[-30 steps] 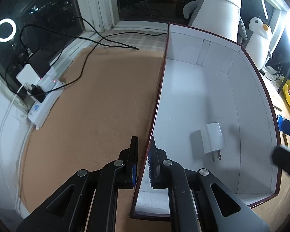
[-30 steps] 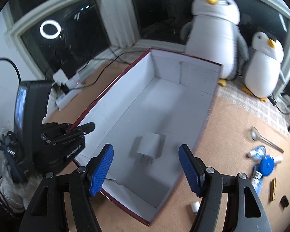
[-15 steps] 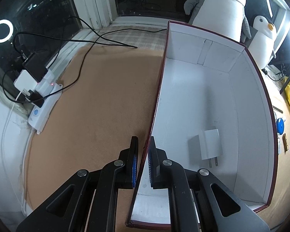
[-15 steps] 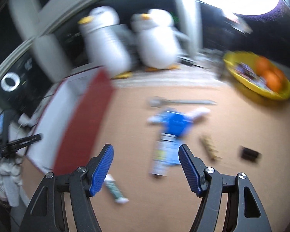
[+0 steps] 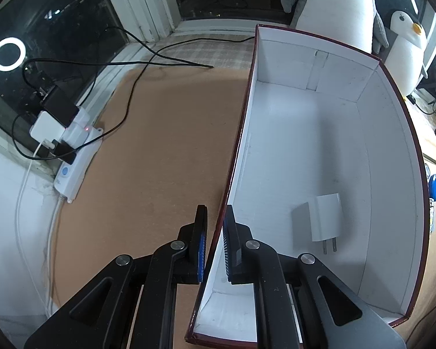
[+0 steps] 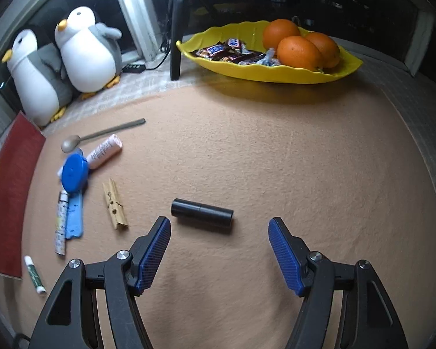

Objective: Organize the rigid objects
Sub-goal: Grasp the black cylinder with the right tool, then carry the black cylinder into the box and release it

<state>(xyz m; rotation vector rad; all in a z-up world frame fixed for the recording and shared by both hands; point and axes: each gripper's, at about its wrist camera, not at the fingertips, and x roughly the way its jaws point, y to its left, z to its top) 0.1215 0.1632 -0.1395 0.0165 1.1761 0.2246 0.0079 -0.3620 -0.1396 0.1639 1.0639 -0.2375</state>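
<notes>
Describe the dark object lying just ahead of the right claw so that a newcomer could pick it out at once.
Start at the yellow fruit dish at the back and come toward the open right claw. The black cylinder lies on its side just beyond the fingertips, alone on bare mat, the only plain black item.

The box [image 5: 392,174] is white inside with a dark red rim; a white charger [image 5: 325,216] lies in it. A black cylinder [image 6: 202,212], blue disc [image 6: 74,173], tan clothespin [image 6: 114,206], and yellow dish [image 6: 276,72] of oranges [image 6: 298,52] sit on peach cloth [image 6: 276,160].

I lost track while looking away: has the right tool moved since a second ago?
Yes. The right tool swung away from the box, now at the view's left edge, and hangs open over the black cylinder.
</notes>
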